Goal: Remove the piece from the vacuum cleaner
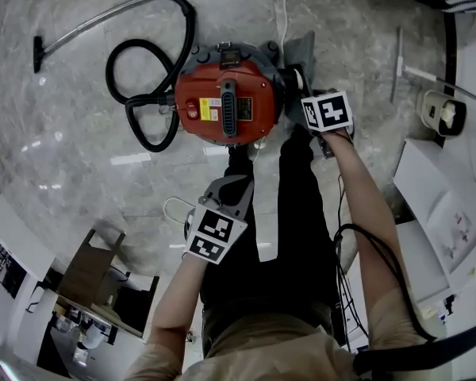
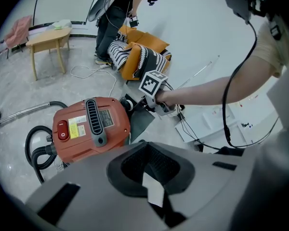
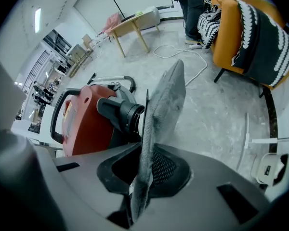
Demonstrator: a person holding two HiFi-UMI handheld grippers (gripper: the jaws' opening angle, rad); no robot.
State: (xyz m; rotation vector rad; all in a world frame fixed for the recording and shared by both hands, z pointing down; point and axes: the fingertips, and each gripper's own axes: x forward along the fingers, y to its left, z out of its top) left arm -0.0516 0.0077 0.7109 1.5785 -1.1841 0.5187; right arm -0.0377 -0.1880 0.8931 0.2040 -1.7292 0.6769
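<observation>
Round red-orange vacuum cleaner body (image 1: pixel 226 105) with black ribbed handle, standing on grey marble floor (image 1: pixel 63 157). At its right side, against the black outlet port (image 3: pixel 123 112): flat grey dusty fabric piece (image 3: pixel 166 100), upright. Left gripper (image 1: pixel 232 187) just short of the body, jaws drawn together, gripping no task part. Right gripper (image 3: pixel 147 153) clamped tight on the piece's lower edge. Open floor at left beyond the looped black hose (image 1: pixel 147 94); white panels (image 1: pixel 436 205) crowding the right. Count: one body, one hose, one piece, two grippers.
</observation>
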